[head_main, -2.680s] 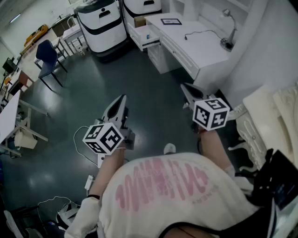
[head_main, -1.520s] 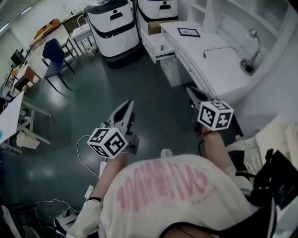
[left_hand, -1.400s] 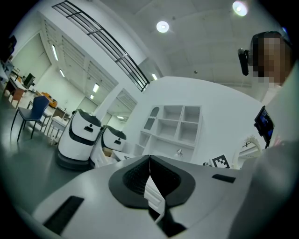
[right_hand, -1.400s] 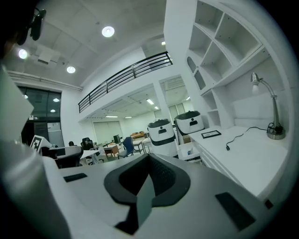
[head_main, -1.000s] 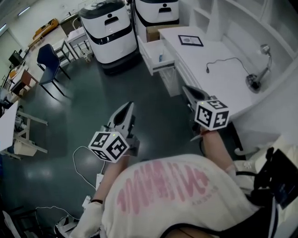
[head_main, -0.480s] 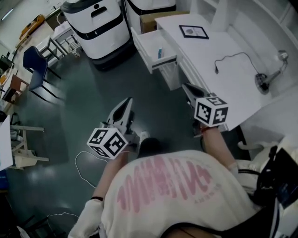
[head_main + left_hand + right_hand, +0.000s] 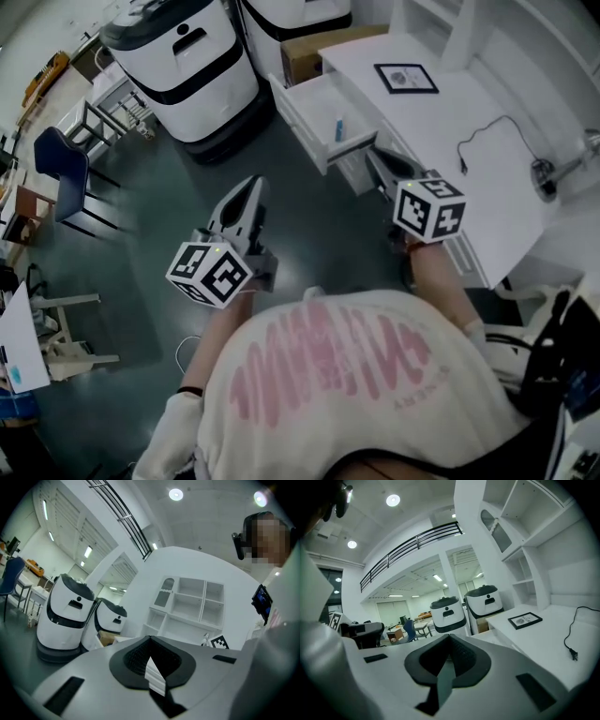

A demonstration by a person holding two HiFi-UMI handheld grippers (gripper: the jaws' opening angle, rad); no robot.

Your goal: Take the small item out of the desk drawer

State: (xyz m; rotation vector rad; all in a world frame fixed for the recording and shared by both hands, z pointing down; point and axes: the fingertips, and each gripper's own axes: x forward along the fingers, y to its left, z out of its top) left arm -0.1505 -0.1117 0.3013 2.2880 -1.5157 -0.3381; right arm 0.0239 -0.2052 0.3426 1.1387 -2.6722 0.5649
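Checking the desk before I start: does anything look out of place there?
The drawer stands pulled out, with a small item inside. The lamp cord lies loose on the desk, its plug in nothing. Nothing looks spilled or damaged.

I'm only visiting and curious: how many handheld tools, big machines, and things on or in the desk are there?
Handheld tools, left gripper and right gripper: 2
White-and-black machines: 2
Framed picture: 1
Desk lamp: 1
Small blue item in open drawer: 1
Total: 7
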